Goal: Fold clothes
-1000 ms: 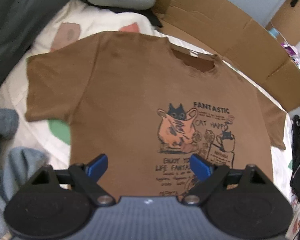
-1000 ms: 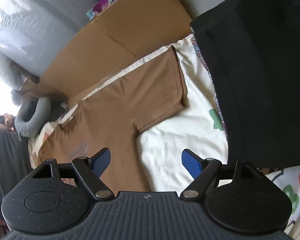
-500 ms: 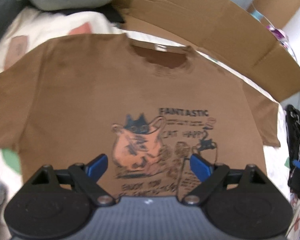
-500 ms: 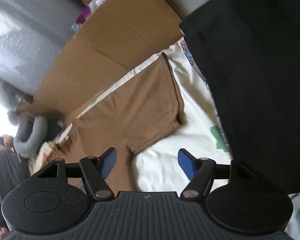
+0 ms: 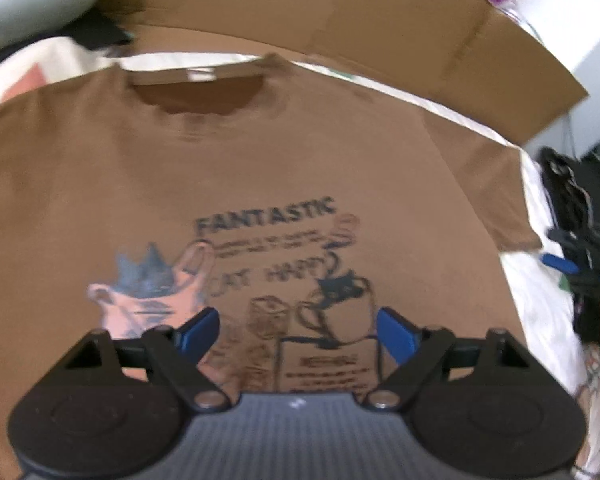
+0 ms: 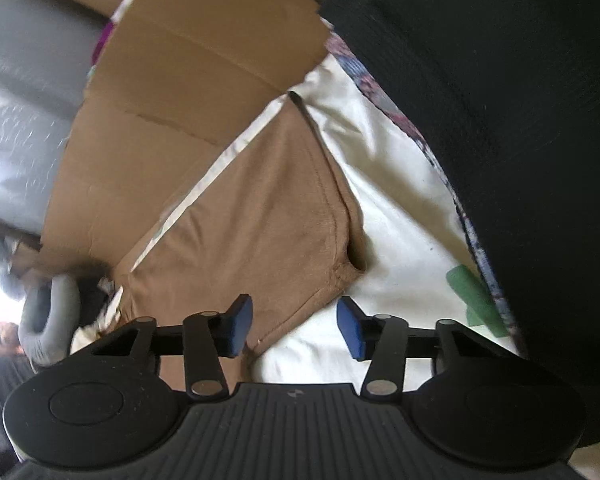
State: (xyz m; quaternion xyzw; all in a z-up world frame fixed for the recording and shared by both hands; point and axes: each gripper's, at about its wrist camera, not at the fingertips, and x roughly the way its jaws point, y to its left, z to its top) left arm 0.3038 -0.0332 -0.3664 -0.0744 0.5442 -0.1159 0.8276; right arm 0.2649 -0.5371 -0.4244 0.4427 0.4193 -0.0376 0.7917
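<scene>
Partly obscured: brown T-shirt (image 5: 260,168), hem hidden behind the left gripper (image 5: 296,330), left sleeve cut off at frame edge, small print blurred. Lies flat, front up, on a cream patterned bedsheet (image 6: 404,208); collar toward the cardboard (image 5: 340,20) at the far edge, long axis running collar to hem. Cat graphic, legible word "FANTASTIC". Left gripper spread wide, nothing between. Right gripper (image 6: 296,326) half-spread, jaws just closing, over the right sleeve's lower edge, not pinching.

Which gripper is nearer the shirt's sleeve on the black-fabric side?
Right. The right gripper is at the sleeve hem, straddling the underarm edge; the left gripper is over the chest print.
</scene>
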